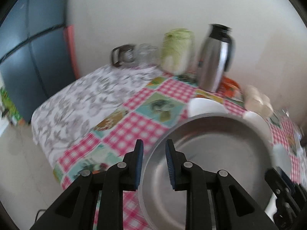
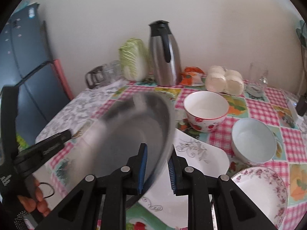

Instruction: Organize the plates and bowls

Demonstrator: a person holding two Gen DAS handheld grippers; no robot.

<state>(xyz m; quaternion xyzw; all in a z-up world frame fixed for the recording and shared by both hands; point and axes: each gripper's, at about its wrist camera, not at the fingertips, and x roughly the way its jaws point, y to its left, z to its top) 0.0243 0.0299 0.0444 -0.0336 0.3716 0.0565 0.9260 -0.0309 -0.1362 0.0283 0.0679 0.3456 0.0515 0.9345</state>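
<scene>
Evidently both claws are carrying the large round stainless-steel bowl (image 2: 134, 132) above the table (image 1: 80, 99) with its patchwork cloth: the left claw (image 1: 154, 163) is clamped on its near rim, the right claw (image 2: 157, 169) on the opposite rim. Next it is probably needing a clear landing spot, away from the white strawberry-patterned bowl (image 2: 206, 111), pale blue bowl (image 2: 253, 140) and white rectangular dish (image 2: 193, 164).
</scene>
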